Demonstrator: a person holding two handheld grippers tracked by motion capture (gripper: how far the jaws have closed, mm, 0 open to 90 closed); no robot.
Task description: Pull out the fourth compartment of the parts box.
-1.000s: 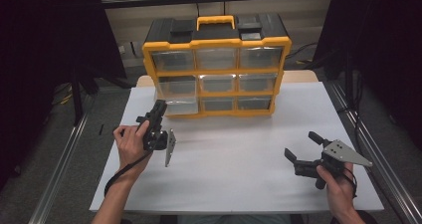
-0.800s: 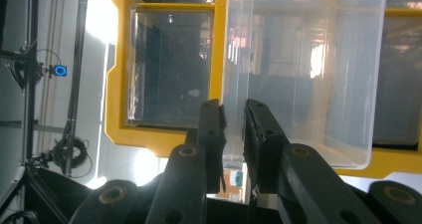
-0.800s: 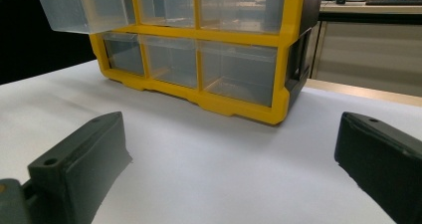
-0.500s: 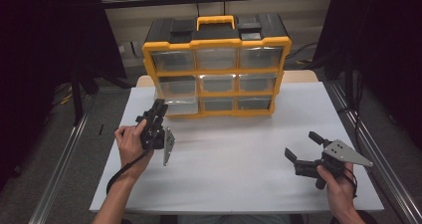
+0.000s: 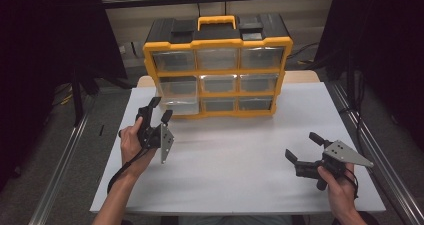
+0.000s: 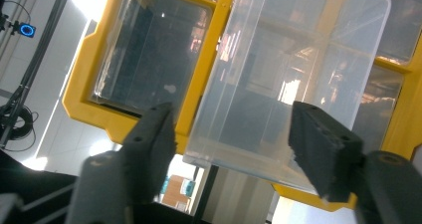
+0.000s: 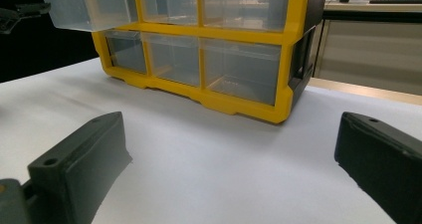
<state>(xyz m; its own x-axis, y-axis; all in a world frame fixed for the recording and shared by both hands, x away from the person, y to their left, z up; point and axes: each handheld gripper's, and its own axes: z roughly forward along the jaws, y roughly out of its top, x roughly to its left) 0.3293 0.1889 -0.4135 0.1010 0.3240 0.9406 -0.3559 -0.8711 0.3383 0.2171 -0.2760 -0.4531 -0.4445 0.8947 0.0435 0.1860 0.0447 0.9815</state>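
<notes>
A yellow organizer with clear drawers stands at the back of the white table. Its middle-left drawer is pulled partly out. My left gripper sits just in front of that drawer, and its jaws have just been opening. In the left gripper view the drawer lies ahead between the spread jaws of the gripper, with no pad pressing on it. My right gripper is held open low over the table at the front right, nothing between its fingers.
The organizer's yellow frame stands ahead of the right gripper across bare white table. A metal rail runs along the table's right edge, and another rail runs along its left. Dark curtains hang on both sides.
The left gripper's jaws have gone from shut to spread apart in front of the pulled-out drawer. Both hands have kept their places.
</notes>
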